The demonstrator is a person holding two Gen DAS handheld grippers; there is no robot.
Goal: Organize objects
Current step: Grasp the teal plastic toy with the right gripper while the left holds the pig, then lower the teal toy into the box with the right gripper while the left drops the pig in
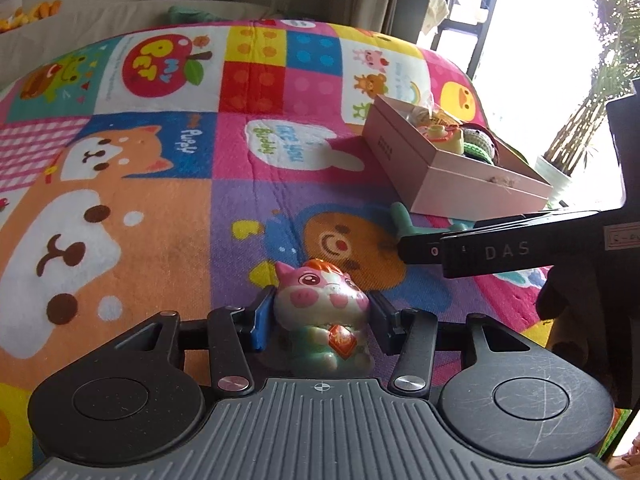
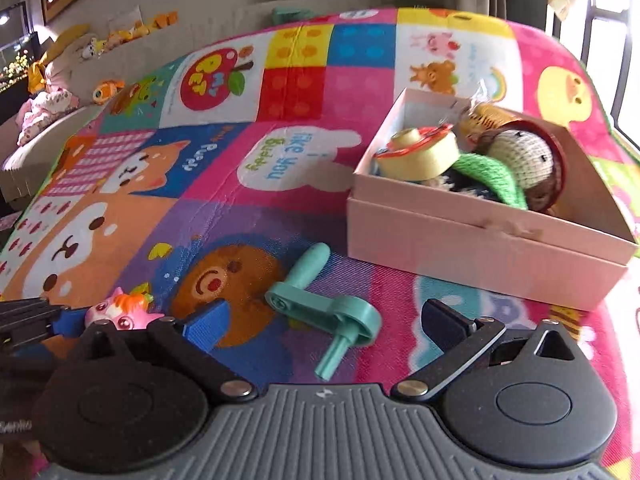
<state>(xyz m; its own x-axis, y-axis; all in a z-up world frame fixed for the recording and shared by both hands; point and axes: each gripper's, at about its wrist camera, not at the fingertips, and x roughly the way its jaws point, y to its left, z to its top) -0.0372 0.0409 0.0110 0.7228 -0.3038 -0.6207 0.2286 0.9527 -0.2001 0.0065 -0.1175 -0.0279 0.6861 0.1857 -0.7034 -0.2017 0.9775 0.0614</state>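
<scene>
My left gripper [image 1: 318,322] is shut on a pink pig figurine [image 1: 322,312] with an orange tuft and green clothes, just above the colourful play mat [image 1: 160,200]. The figurine also shows in the right wrist view [image 2: 120,314] at the lower left. My right gripper [image 2: 326,322] is open, its jaws on either side of a teal crank-shaped toy [image 2: 324,312] that lies on the mat. The crank also shows in the left wrist view [image 1: 402,220], partly hidden by the right gripper's finger [image 1: 480,248]. A pink open box [image 2: 480,248] stands beyond the crank.
The pink box [image 1: 452,172] holds a tape roll [image 2: 418,156], a green knitted piece [image 2: 492,176] and a crocheted doll [image 2: 524,152]. Plush toys [image 2: 48,100] lie on a sofa at the far left. A window and a plant [image 1: 600,80] are to the right.
</scene>
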